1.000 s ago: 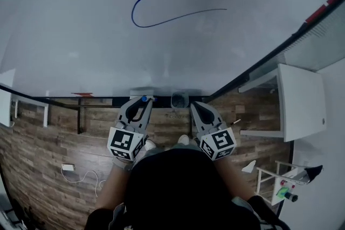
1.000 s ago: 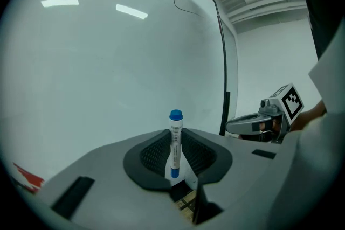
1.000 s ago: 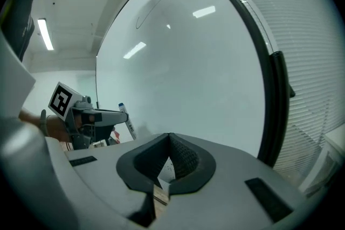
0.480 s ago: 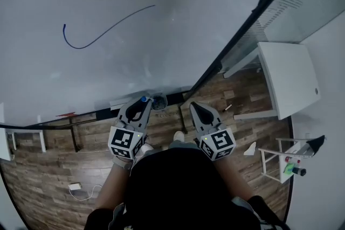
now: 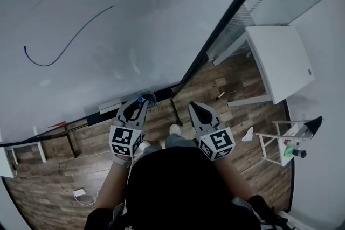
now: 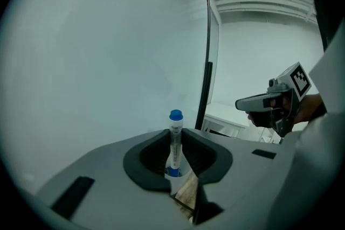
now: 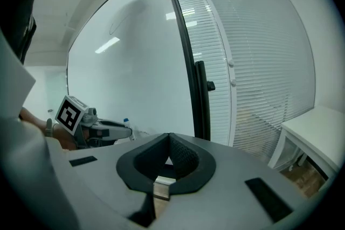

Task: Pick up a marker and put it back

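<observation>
My left gripper (image 5: 138, 104) is shut on a white marker with a blue cap (image 5: 140, 99), just in front of the whiteboard's tray (image 5: 114, 106). In the left gripper view the marker (image 6: 175, 140) stands upright between the pads, its cap (image 6: 176, 115) poking out past the left gripper (image 6: 176, 154). My right gripper (image 5: 193, 107) is held level beside it to the right, shut with nothing in it. In its own view the right gripper (image 7: 169, 144) has its pads meeting at the tip. The left gripper (image 7: 110, 129) shows there at the left, with the marker's cap (image 7: 126, 121).
A large whiteboard (image 5: 135, 13) bears a curved blue line (image 5: 64, 46). A small grey cup (image 5: 150, 98) sits at the tray's right end. The black frame post (image 5: 218, 37) ends the board; slatted blinds (image 7: 259, 62) lie beyond. A white table (image 5: 280, 59) stands at the right on the wood floor.
The whole view has swung right: the blue line slid to the left and the board's right frame and the white table came closer. Both grippers moved right together, the marker still held.
</observation>
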Available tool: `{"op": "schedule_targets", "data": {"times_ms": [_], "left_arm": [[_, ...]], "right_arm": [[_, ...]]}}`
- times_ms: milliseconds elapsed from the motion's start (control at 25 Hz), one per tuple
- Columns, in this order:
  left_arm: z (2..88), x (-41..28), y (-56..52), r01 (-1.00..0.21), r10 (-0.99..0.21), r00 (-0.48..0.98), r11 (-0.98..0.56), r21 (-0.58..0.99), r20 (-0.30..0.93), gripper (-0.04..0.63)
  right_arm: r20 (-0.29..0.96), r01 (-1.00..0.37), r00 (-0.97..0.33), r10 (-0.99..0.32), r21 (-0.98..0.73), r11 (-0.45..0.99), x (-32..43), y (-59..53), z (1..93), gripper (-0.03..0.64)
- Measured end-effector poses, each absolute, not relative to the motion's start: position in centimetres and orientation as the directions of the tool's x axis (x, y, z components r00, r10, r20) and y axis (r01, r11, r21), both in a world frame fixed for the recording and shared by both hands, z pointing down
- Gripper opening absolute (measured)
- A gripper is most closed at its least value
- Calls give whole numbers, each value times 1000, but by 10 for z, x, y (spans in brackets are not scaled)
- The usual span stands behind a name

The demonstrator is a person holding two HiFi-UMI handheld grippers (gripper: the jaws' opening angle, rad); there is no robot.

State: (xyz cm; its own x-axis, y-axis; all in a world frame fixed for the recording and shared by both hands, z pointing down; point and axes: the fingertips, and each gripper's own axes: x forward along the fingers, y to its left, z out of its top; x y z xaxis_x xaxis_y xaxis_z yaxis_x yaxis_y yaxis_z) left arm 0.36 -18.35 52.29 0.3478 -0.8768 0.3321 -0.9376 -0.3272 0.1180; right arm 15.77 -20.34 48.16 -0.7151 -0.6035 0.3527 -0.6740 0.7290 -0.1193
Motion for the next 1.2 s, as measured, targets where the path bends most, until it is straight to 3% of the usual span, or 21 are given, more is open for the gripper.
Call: {"op": "schedule_targets", "data": {"times_ms": [1200], "left_arm": [[556,-10,-182,-960,-877,279,-260,101,391,106]], "right_arm": [[401,-697,-685,-608,-121,706,168,-188,495,26]]}}
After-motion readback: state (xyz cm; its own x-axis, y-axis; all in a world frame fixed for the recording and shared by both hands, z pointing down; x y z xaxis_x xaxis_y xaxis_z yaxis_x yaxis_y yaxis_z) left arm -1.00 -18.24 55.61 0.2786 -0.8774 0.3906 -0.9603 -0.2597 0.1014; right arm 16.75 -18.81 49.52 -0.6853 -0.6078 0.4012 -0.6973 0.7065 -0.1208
